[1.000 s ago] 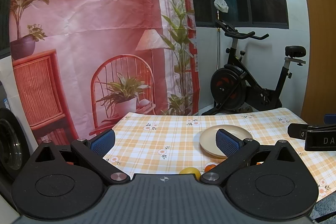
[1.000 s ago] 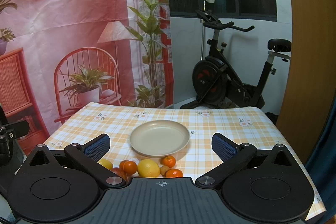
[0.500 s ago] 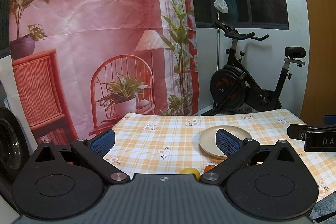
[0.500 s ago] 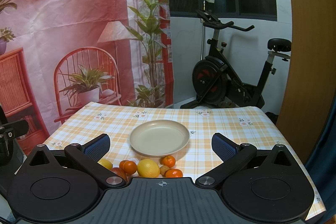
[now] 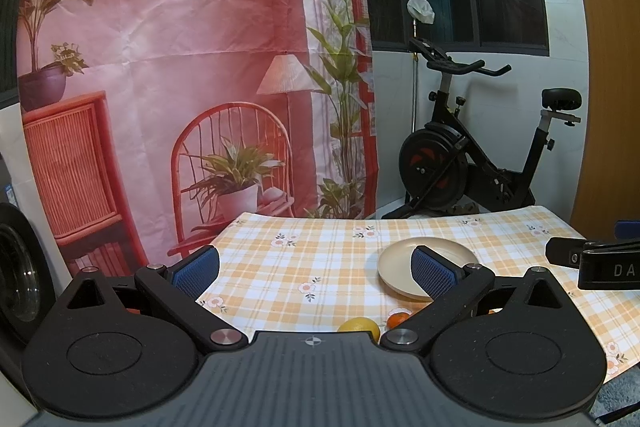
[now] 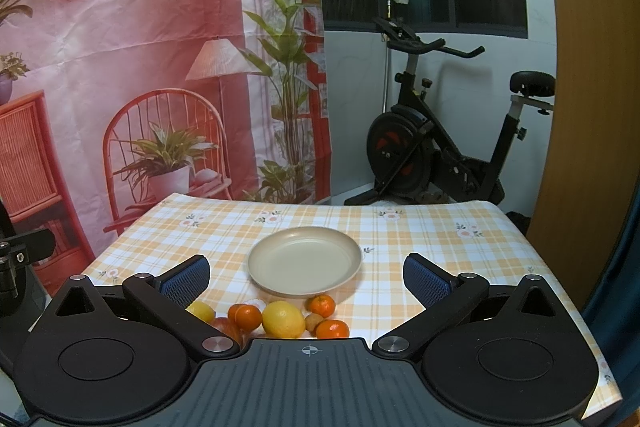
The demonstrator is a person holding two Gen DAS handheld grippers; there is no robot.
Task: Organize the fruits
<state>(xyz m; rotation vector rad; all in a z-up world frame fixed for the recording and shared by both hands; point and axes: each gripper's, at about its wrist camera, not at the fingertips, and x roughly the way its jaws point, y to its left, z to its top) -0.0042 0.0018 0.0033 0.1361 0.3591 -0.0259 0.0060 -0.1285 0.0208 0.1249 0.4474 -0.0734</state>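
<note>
A beige plate [image 6: 305, 261] sits empty in the middle of the checked tablecloth. In front of it lies a cluster of fruit: a large lemon [image 6: 283, 319], a smaller lemon [image 6: 201, 311], several tangerines [image 6: 245, 317], a small brown kiwi [image 6: 313, 320] and a red fruit [image 6: 229, 327] partly hidden by my finger. My right gripper [image 6: 307, 277] is open and empty above the fruit. My left gripper [image 5: 316, 271] is open and empty to the left of the plate [image 5: 400, 267]; a lemon [image 5: 359, 325] and a tangerine [image 5: 398, 319] show just over its body.
The table [image 6: 440, 239] ends at its right edge near a wooden door [image 6: 592, 107]. An exercise bike [image 6: 436, 151] stands behind the table. A printed backdrop [image 6: 140, 47] hangs at the back left. The right gripper's body [image 5: 600, 263] shows at the left wrist view's right edge.
</note>
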